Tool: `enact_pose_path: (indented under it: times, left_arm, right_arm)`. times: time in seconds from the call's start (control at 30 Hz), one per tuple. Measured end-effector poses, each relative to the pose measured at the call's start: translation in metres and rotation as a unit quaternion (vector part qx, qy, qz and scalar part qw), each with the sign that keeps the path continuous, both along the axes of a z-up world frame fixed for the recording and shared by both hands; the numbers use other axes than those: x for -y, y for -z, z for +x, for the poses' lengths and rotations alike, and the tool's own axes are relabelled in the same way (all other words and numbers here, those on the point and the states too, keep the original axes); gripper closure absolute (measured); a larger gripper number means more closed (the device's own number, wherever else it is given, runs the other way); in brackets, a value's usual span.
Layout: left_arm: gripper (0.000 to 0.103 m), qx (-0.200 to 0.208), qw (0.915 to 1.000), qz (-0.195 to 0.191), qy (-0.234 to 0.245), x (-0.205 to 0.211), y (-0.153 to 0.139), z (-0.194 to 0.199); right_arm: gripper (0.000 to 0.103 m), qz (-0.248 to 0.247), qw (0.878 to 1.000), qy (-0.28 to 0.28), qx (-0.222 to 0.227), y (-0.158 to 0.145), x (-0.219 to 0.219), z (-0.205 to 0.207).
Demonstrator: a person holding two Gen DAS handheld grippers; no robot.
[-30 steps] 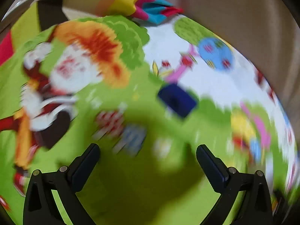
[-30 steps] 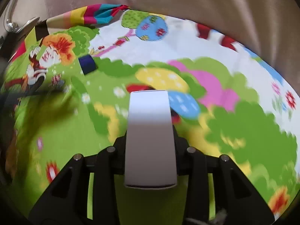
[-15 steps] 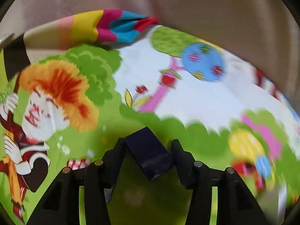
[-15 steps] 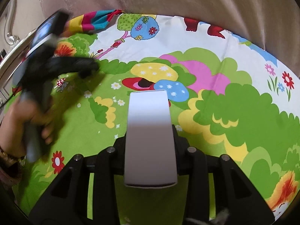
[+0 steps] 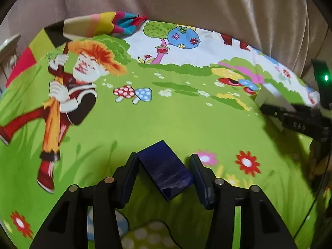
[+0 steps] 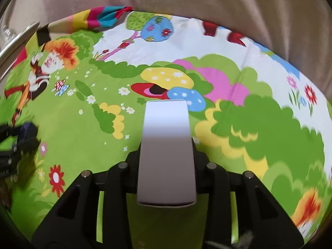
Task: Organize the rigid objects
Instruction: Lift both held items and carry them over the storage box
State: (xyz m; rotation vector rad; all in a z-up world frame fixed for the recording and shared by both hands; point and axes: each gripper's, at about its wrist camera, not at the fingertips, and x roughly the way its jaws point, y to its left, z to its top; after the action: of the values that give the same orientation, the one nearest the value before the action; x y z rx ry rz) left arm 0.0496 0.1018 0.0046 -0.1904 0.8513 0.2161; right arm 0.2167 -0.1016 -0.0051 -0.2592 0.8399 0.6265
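Note:
A dark blue block (image 5: 166,170) sits skewed between the pads of my left gripper (image 5: 164,158), which is shut on it just above the green cartoon bedsheet (image 5: 166,114). My right gripper (image 6: 166,155) is shut on a tall white block (image 6: 167,145) that stands up between its fingers and hides the fingertips. In the left wrist view the right gripper (image 5: 290,118) and its white block (image 5: 271,97) show at the right edge. In the right wrist view the left gripper (image 6: 20,141) with the blue block (image 6: 29,127) shows blurred at the left edge.
The printed sheet covers the whole surface, with a striped fabric fold (image 5: 103,25) bunched at the back left. A beige padded wall (image 5: 207,6) rises behind the sheet. A metal rim (image 6: 18,35) shows at the far left.
My left gripper went from wide open to shut on the blue block, then carried it across the sheet towards the right gripper. The right gripper kept still, holding the white block.

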Motion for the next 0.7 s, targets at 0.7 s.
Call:
enact_pose_path:
  times: [0.7]
  left_arm:
    - [0.052, 0.1, 0.9909, 0.009, 0.09, 0.076, -0.059, -0.126]
  right_arm:
    - [0.063, 0.09, 0.989, 0.096, 0.071, -0.053, 0.058, -0.237]
